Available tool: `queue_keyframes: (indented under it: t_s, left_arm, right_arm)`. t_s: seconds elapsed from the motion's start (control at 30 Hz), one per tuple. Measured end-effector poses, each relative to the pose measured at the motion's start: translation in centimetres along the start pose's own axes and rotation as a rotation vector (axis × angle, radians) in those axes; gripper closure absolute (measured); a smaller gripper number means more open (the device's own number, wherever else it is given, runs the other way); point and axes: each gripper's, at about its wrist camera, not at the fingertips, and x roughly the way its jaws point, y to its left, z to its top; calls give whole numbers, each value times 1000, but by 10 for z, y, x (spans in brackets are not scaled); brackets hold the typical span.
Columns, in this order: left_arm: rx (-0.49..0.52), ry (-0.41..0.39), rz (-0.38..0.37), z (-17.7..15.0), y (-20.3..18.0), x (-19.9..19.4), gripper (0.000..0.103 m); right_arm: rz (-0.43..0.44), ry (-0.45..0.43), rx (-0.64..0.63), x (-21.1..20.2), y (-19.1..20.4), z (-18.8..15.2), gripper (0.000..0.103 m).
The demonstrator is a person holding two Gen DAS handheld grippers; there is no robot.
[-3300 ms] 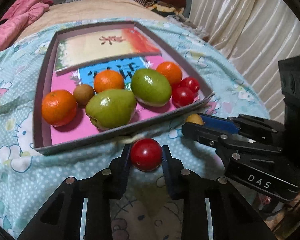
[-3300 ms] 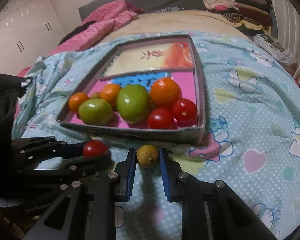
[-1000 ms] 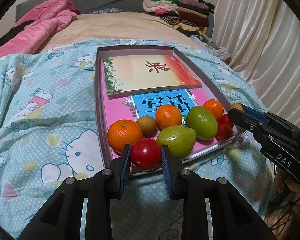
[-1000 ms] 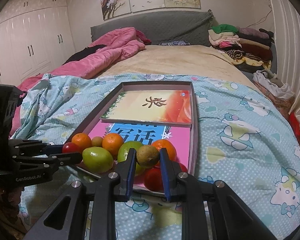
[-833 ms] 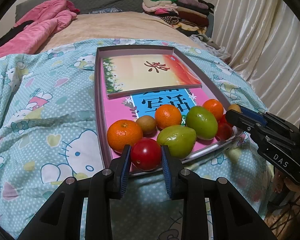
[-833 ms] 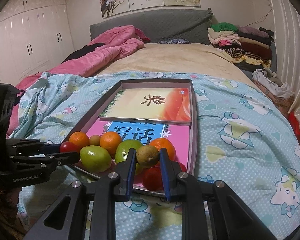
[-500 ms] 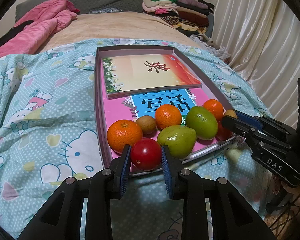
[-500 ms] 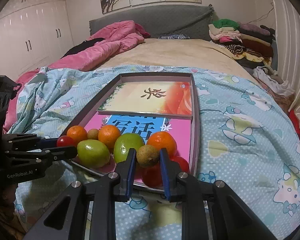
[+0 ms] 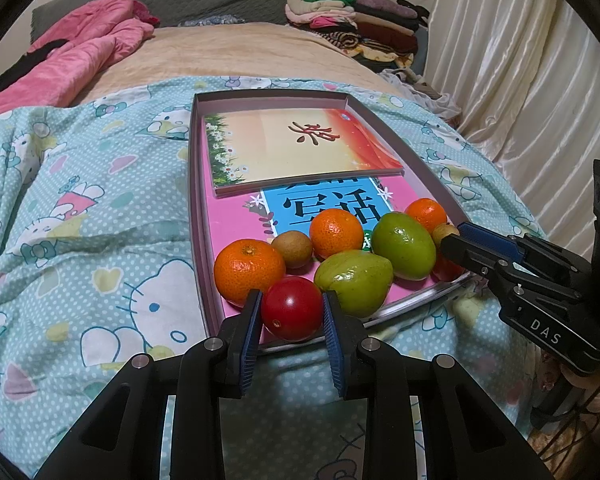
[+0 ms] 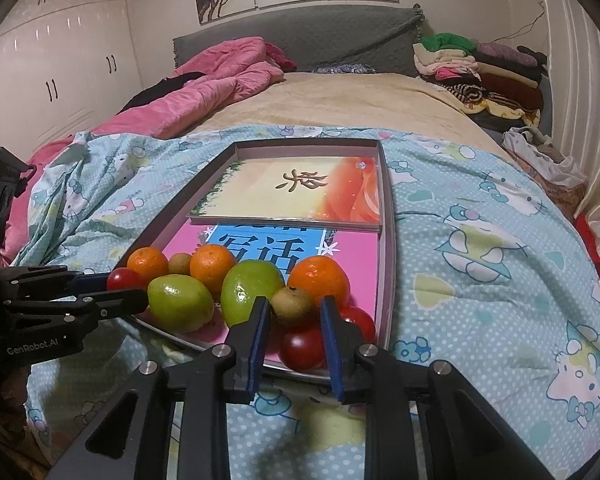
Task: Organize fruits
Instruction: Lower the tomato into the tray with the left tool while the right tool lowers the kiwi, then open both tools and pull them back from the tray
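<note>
My right gripper (image 9: pixel 452 240) hides most of one red tomato (image 9: pixel 446 270) (left view); blue book title (image 10: pixel 266 250) half-covered by fruit.

Right gripper (image 10: pixel 293 320) jaws parted around brown fruit (image 10: pixel 292 305), above tray (image 10: pixel 385 240) tomatoes (image 10: pixel 303 346)

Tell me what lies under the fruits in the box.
A pink book with a blue label lies under the fruits in the box. A second, orange book covers its far part. The box floor beneath is hidden.
</note>
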Motion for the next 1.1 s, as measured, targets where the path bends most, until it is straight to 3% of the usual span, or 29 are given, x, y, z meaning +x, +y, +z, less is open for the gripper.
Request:
queue_keyframes:
  t_s: [0.1, 0.17, 0.6, 0.9, 1.03, 1.1]
  left_arm:
    - [0, 1, 0, 0, 0, 0, 73]
    - [-1, 1, -1, 0, 0, 0, 73]
    - [-8, 5, -4, 0, 0, 3, 71]
    - [-13, 5, -6, 0, -1, 2, 70]
    - [-16, 6, -10, 0, -1, 1, 62]
    - [-18, 3, -13, 0, -1, -1, 62]
  right_arm:
    - [4, -4, 1, 0, 0, 0, 73]
    - [-1, -7, -2, -1, 1, 1, 65]
    - [5, -23, -2, -5, 3, 2, 51]
    - [3, -34, 2, -7, 2, 3, 51]
    - [-1, -47, 5, -9, 1, 3, 39]
    - [-2, -50, 9, -10, 0, 3, 39]
